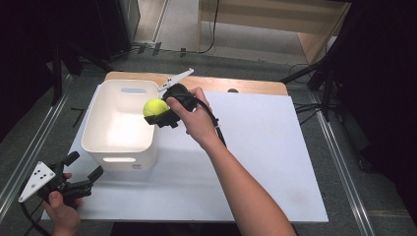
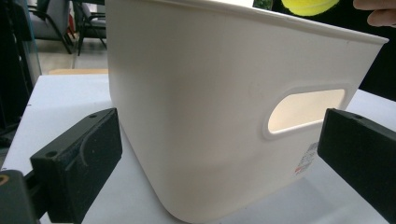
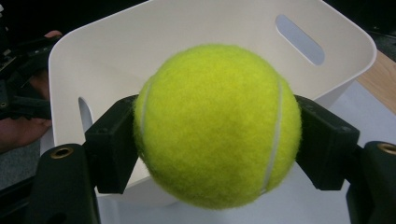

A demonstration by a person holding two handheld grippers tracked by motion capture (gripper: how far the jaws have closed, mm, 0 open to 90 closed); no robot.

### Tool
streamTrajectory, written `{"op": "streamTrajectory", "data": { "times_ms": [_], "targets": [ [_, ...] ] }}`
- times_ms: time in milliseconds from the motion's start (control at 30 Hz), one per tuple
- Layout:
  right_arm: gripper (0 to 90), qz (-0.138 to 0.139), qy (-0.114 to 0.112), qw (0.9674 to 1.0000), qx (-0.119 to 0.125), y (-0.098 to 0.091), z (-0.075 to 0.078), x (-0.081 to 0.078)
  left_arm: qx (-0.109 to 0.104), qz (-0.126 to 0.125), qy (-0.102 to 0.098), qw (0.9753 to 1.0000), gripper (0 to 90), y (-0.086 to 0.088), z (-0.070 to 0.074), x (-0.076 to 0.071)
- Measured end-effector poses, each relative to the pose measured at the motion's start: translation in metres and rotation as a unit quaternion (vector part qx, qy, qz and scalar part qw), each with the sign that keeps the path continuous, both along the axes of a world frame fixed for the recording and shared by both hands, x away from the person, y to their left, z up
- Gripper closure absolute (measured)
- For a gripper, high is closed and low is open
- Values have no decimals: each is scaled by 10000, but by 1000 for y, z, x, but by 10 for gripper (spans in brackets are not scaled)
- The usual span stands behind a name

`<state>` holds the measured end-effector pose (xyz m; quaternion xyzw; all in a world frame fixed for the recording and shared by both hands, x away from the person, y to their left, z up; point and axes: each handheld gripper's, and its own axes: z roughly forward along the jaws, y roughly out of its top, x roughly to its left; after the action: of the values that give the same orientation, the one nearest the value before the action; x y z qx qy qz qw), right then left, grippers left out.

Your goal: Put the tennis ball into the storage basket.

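A yellow-green tennis ball [image 1: 155,106] [image 3: 217,123] is clamped between the jaws of my right gripper [image 1: 158,114] [image 3: 217,149], held just over the right rim of a white plastic bin [image 1: 118,123] [image 3: 205,28]. The bin looks empty inside. My left gripper [image 1: 84,167] [image 2: 219,154] stands open near the table's front left corner, its jaws facing the bin's near wall [image 2: 210,116] with its handle slot, nothing between them. The ball's underside [image 2: 310,5] peeks over the bin's rim in the left gripper view.
A white board [image 1: 255,147] covers the wooden table [image 1: 246,86], bare to the right of the bin. Metal rails run along both sides of the table. Dark stands and cables sit on the floor beyond.
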<state>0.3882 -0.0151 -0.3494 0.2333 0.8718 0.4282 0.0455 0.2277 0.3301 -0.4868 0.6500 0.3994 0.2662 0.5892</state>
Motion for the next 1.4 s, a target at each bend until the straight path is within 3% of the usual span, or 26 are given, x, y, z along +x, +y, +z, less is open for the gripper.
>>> {"op": "streamTrajectory", "data": {
  "times_ms": [700,1400],
  "targets": [
    [229,225,15,9997,31,20,-5,-2,6,-7,-7,10000,0,-1,0,0],
    [228,449,27,9987,-220,37,-24,0,-22,-18,1,10000,0,0,0,1]
  ]
}}
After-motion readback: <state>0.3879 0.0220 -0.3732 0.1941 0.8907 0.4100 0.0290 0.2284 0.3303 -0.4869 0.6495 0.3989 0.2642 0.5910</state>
